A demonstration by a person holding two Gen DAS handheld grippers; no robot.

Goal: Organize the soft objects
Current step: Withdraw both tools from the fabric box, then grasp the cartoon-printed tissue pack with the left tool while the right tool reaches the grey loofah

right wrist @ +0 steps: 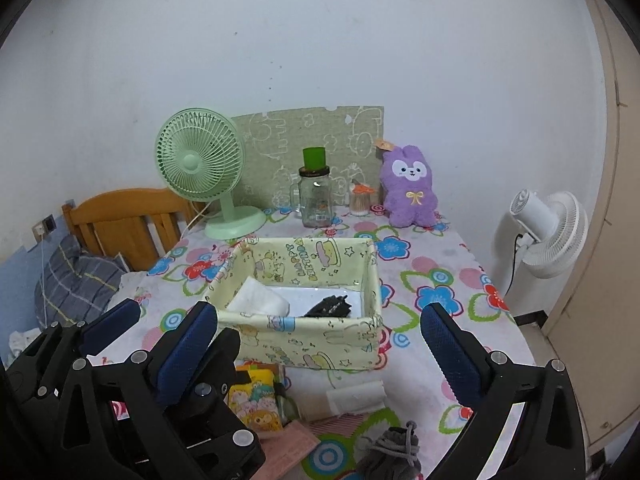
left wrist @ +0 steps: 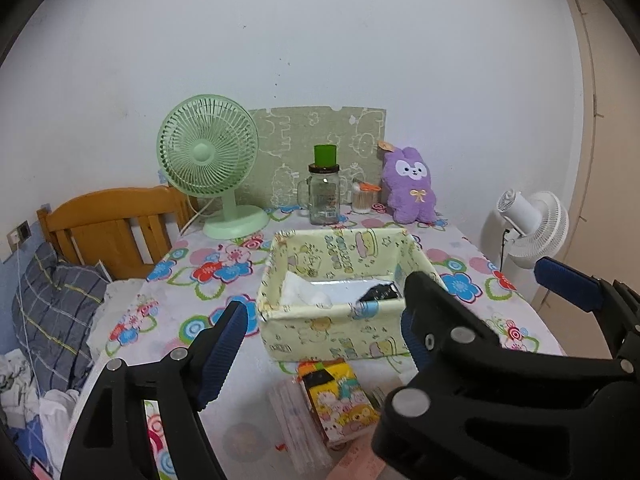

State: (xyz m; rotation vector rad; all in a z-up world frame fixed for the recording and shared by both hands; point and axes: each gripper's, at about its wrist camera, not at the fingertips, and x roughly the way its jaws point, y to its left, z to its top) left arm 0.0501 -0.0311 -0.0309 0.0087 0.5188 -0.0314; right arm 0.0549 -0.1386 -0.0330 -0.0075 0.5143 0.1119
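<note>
A pale yellow cartoon-print fabric box [left wrist: 340,334] [right wrist: 320,346] stands mid-table. Inside lie a white cloth [left wrist: 306,294] [right wrist: 260,302] and a black item [left wrist: 378,292] [right wrist: 330,307]. A colourful cartoon packet [left wrist: 340,396] [right wrist: 256,400] lies in front of the box. A white roll [right wrist: 354,396] and a grey drawstring pouch [right wrist: 392,452] lie near my right gripper. A purple plush rabbit [left wrist: 410,188] [right wrist: 410,192] sits at the back. My left gripper [left wrist: 324,344] is open and empty before the box. My right gripper [right wrist: 320,354] is open and empty, to the right of the left one.
A green desk fan [left wrist: 208,160] [right wrist: 200,168], a glass jar with a green lid [left wrist: 324,192] [right wrist: 316,196] and a cotton swab holder [left wrist: 364,196] stand at the back. A white fan [right wrist: 548,232] stands right of the table. A bed with a wooden headboard [left wrist: 116,224] is left.
</note>
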